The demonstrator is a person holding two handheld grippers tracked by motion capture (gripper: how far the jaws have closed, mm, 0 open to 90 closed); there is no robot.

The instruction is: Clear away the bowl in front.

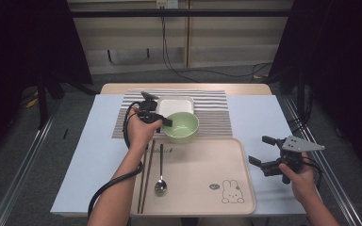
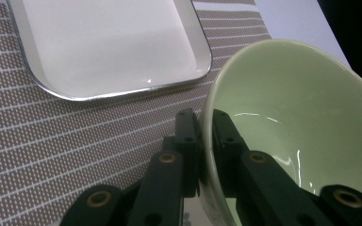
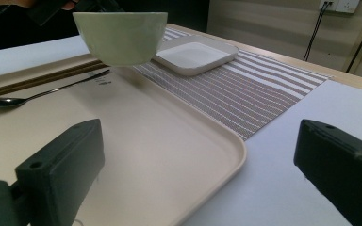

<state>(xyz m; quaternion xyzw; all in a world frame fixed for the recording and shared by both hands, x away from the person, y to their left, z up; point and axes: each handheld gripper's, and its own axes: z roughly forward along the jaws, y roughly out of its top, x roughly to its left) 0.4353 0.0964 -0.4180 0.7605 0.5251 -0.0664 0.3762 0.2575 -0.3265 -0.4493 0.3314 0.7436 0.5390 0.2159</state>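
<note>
Closest to the high camera, the person's two forearms come up from the near edge of the desk [image 1: 259, 117], each hand holding a claw. Left claw [image 1: 166, 121] is clamped on the rim of the green bowl [image 1: 181, 126], one jaw inside the wall and one outside, as the left gripper view shows plainly. That bowl hangs lifted off the surface, above the far left edge of the beige tray [image 1: 198, 179]; the right gripper view shows open air under its base. Just beyond the tray lies a striped placemat [image 1: 214, 113], and on it, past the bowl, sits a white square plate [image 1: 175, 105]. On the tray's left side lie a pair of chopsticks [image 1: 144, 174] and, beside them, a spoon [image 1: 160, 176]. Right claw [image 1: 259, 151] is off the tray's right edge, jaws spread wide with nothing between them, pointing toward the tray.
</note>
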